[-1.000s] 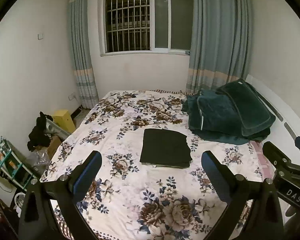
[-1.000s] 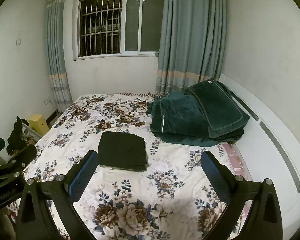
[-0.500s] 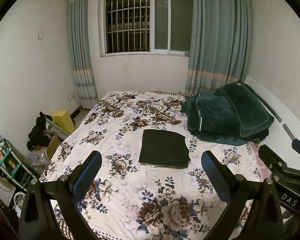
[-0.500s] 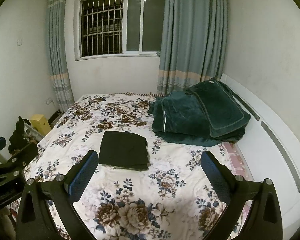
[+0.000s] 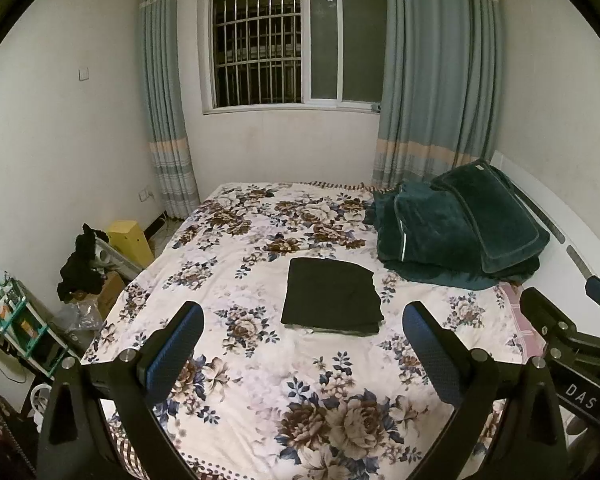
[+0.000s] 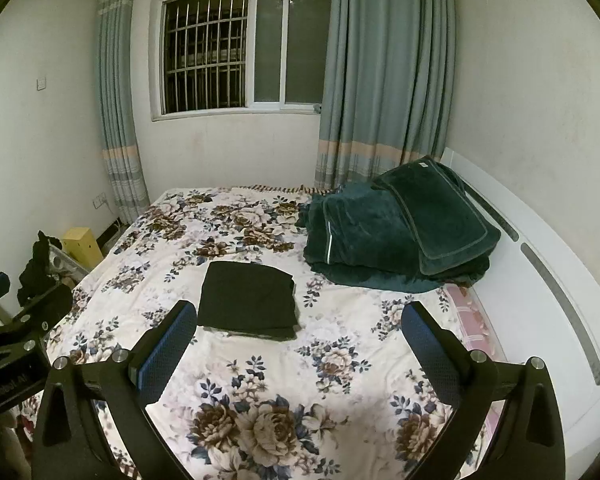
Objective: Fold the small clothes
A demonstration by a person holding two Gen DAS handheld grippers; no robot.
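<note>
Left wrist view: the left gripper hangs above the floral bed, its fingers spread wide and empty. A dark folded garment lies flat mid-bed, apparently folded already; any further fold should probably pinch a near corner without dragging the layers. Right wrist view: the right gripper is likewise spread and holding nothing. A green blanket pile sits near the garment, limiting room on that side.
</note>
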